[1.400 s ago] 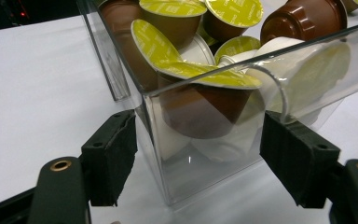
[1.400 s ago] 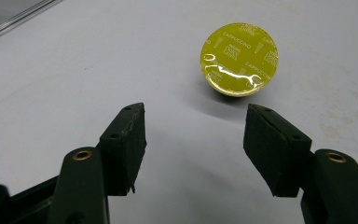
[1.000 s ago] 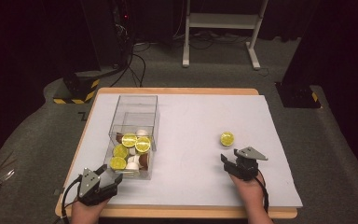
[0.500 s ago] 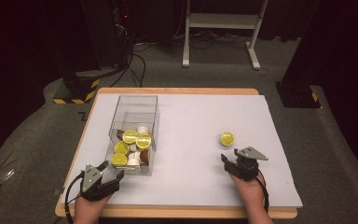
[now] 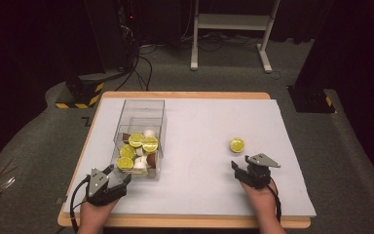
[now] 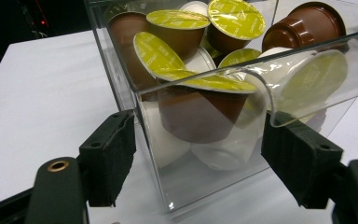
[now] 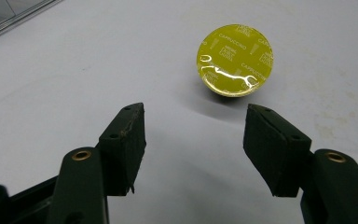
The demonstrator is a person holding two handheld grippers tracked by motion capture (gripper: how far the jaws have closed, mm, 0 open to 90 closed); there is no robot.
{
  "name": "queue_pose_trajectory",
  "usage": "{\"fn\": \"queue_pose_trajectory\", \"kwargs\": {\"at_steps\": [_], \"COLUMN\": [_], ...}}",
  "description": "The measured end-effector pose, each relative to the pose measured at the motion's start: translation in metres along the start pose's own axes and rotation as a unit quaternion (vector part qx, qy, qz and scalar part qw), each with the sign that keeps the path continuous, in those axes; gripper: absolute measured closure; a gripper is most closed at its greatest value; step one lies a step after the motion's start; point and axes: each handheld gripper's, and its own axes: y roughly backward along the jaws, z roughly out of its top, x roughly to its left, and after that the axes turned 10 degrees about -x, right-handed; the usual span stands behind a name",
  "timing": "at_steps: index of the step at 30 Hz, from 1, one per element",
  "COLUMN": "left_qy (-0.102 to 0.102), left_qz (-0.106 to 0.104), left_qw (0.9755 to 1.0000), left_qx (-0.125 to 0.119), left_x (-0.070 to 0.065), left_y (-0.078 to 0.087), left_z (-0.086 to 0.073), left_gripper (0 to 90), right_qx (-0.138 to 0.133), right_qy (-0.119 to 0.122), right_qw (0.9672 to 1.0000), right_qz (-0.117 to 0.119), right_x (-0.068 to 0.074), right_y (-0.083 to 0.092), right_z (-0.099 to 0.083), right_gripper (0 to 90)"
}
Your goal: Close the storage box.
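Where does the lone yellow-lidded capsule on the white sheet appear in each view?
High view: the lone capsule lies right of centre, just beyond the right gripper.
Right gripper view: the lone capsule lies upper centre-right, ahead of the open jaws, untouched.
Left gripper view: not in it; the capsules there lie in the clear box.
Shared landmark: the white sheet, also under the capsule.

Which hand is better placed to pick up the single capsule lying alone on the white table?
The right. The right gripper points at the lone capsule just ahead, jaws open and empty. The left gripper is across the table, its jaws at the near corner of the clear box.
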Motion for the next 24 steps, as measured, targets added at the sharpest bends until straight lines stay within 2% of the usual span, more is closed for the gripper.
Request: {"fn": "queue_pose_trajectory", "kwargs": {"at_steps": [5, 7, 15, 19, 22, 24], "left_qy": [-0.006, 0.0, 0.004, -0.002, -0.016, -0.01], "left_qz": [0.003, 0.006, 0.014, 0.015, 0.018, 0.018], "left_qw": [1.0, 1.0, 0.9999, 0.9999, 0.9997, 0.9997], "left_qx": [0.0, -0.003, -0.006, -0.005, -0.009, -0.009], "left_x": [0.002, 0.002, 0.002, 0.002, 0.0, 0.0], "left_y": [-0.001, -0.002, -0.011, -0.015, -0.018, -0.021], "left_z": [0.0, 0.001, 0.002, 0.002, 0.001, 0.001], "left_gripper": [27.2, 28.9, 28.5, 28.0, 23.7, 21.6], "right_qx": [0.001, 0.0, -0.002, -0.001, -0.002, -0.003], "right_qy": [-0.001, -0.001, -0.001, -0.001, -0.002, -0.002], "right_qw": [1.0, 1.0, 1.0, 1.0, 1.0, 1.0], "right_qz": [-0.001, -0.001, -0.002, -0.002, -0.001, -0.001], "right_x": [0.0, 0.0, -0.001, -0.002, -0.002, -0.003], "right_y": [-0.001, 0.0, 0.001, 0.0, 0.001, 0.001], "right_z": [0.0, 0.0, 0.0, 0.0, 0.0, 0.0], "right_gripper": [38.9, 39.0, 39.1, 39.1, 39.1, 39.1]}}
